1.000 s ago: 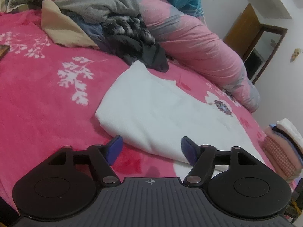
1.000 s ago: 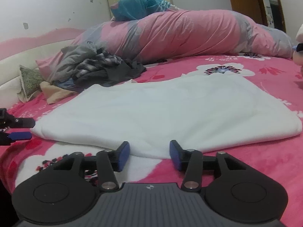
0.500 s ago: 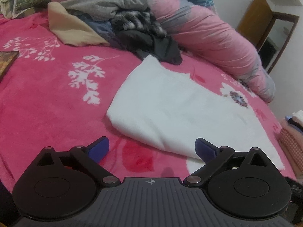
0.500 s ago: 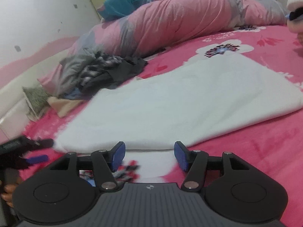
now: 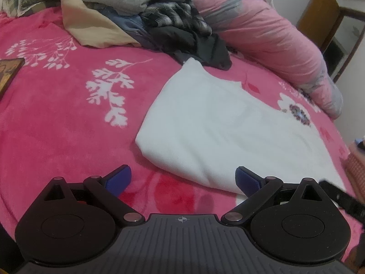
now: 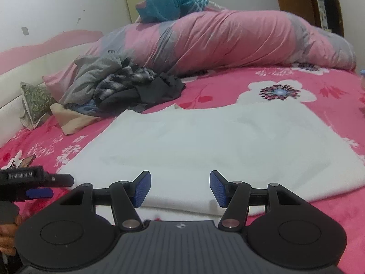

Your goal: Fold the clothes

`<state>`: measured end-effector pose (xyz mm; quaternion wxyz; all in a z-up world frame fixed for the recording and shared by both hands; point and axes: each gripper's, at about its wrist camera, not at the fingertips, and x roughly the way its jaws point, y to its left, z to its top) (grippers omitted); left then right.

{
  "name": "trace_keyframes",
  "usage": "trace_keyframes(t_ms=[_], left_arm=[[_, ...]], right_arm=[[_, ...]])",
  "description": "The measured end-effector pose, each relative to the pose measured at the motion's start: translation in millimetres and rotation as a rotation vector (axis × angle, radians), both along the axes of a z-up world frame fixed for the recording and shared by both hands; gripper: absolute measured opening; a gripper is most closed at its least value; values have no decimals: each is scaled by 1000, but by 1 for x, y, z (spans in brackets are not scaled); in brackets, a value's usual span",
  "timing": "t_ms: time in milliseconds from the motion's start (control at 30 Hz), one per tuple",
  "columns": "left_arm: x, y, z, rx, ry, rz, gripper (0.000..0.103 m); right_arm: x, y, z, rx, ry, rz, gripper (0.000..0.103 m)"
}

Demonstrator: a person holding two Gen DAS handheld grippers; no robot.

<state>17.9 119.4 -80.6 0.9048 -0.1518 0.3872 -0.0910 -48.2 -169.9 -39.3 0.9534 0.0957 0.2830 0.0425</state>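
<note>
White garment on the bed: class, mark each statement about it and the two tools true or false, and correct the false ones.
1. The white garment lies flat on the pink bedspread. True.
2. The left tool is shut on the garment's edge. False: its jaws stand wide open and hold nothing.
3. The right tool is open, its fingers at the garment's near edge. True.
4. The pile of unfolded clothes sits on top of the white garment. False: it lies beyond the garment, by the rolled pink quilt.
</note>
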Motion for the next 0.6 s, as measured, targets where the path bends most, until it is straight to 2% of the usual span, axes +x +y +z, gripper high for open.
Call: trace_keyframes(t_ms=[167,333,367,400,600], left_arm=[[5,-9,0,74,4,-23,99],[13,-11,-1,99,24,-25,99],[14,-11,-2,104,27,-29,99],[15,-12,-2,108,30,-32,99],[17,-16,-3,149,41,-64,99]], right_arm=[[23,5,-6,-32,22,-24,60],[44,13,-28,-170,76,-47,60],[47,15,-37,-196,100,-47,61],[46,16,-43,-211,86,-49,63],[43,15,-47,-211,67,-62,65]])
